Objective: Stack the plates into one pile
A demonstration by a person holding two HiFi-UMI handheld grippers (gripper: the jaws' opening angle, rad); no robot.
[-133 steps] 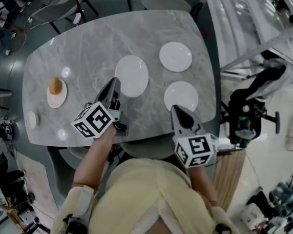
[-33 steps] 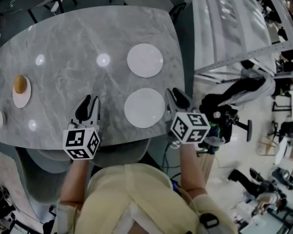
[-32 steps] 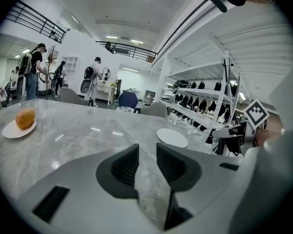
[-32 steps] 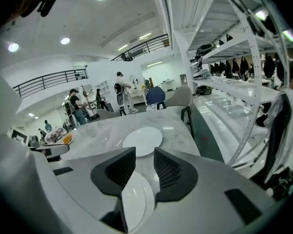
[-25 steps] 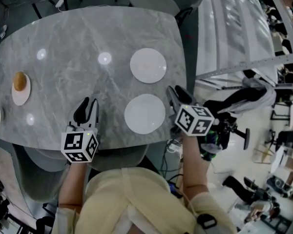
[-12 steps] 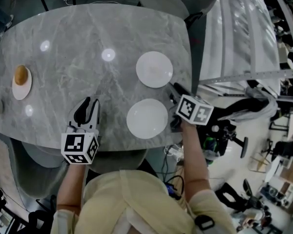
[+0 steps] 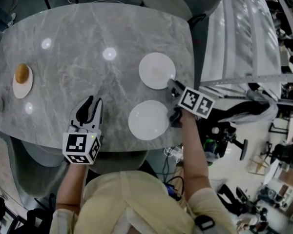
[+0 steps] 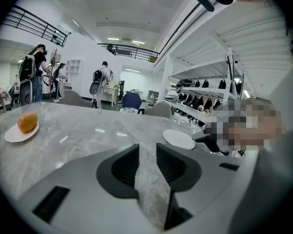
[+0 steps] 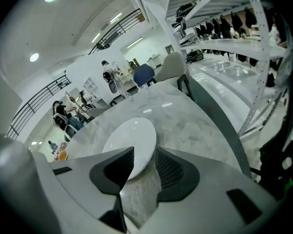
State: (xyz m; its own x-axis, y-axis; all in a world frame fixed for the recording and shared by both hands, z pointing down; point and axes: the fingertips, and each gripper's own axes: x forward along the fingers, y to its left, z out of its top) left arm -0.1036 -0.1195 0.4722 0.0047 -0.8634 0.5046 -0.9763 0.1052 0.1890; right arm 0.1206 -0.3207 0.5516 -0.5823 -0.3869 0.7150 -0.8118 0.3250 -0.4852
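The right tongs point(image 7: 173, 85) stand spread about the rim of the far plate point(image 7: 155, 69) on the counter point(image 7: 78, 43), with the near plate point(image 7: 146, 121) just beside. The left tongs point(image 7: 93, 104) are spread and empty. The plates appear stiff, slick and breakable: pinch the rim firmly.

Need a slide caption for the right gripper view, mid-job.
Right claw, jaws apart, at the near rim of a white plate on the grey marble table, plate not yet gripped.

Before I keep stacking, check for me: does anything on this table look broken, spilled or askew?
Nothing stands out. The far plate and the near plate lie flat, whole and apart on the table; the small plate at left holds an orange round item. No spills.
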